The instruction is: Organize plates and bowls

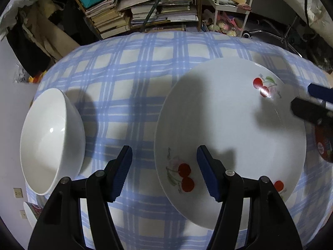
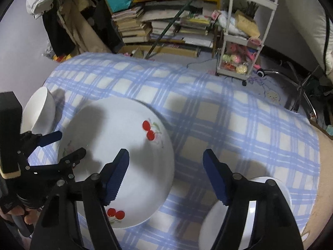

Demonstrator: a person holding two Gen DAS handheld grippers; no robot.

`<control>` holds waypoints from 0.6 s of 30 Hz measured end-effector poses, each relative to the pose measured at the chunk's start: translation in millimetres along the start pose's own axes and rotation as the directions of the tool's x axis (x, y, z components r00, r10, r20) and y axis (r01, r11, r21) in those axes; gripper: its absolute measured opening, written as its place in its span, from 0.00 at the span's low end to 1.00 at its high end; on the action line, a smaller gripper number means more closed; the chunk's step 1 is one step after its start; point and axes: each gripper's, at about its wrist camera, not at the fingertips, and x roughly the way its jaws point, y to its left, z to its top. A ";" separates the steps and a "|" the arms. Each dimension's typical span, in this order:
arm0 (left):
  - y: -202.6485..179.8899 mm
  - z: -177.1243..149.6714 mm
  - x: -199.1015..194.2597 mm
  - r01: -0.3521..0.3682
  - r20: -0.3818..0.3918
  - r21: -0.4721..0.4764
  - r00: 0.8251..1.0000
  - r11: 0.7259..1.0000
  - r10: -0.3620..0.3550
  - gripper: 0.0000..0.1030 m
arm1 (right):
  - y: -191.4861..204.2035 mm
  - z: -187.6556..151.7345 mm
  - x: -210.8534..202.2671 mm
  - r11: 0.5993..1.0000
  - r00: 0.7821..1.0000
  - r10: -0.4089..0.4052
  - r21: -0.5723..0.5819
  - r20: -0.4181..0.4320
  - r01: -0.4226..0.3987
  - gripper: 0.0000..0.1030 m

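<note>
Your left gripper [image 1: 164, 173] hangs over the blue-checked cloth [image 1: 133, 79], jaws apart and empty, straddling the near-left rim of the glossy round cherry plate [image 1: 229, 125]. The smooth white bowl [image 1: 52, 139] sits left of it, tipped on its side (mouth facing the camera), right at the table's left edge. Your right gripper [image 2: 166, 176] also stands apart over the plate's right rim; a second white bowl [image 2: 210, 229] lies below it. Open cloth stretches beyond the plate.
</note>
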 end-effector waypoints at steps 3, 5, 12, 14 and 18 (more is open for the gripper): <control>1.9 0.4 1.2 0.024 -0.005 -0.015 1.000 1.000 -0.024 0.59 | 4.1 1.0 8.5 0.999 0.999 -0.020 -0.030 -0.033 0.020 0.62; 4.7 -0.6 1.9 0.071 -0.010 -0.038 0.997 0.997 -0.071 0.44 | 4.1 1.4 14.3 0.999 0.998 -0.023 -0.031 -0.062 0.021 0.60; 0.5 -0.7 -0.8 0.078 -0.018 -0.018 0.997 0.997 -0.078 0.34 | 6.5 -0.9 27.3 0.999 0.992 -0.028 -0.047 -0.122 0.023 0.43; 5.5 -1.3 -1.0 0.097 -0.013 -0.041 0.995 0.994 -0.098 0.30 | 6.8 -1.1 31.2 0.999 0.990 -0.015 -0.046 -0.138 0.009 0.36; 9.2 -3.3 -3.1 0.108 -0.002 -0.034 0.994 0.994 -0.109 0.27 | 5.6 -2.5 31.3 1.000 0.990 0.003 -0.003 -0.138 -0.003 0.37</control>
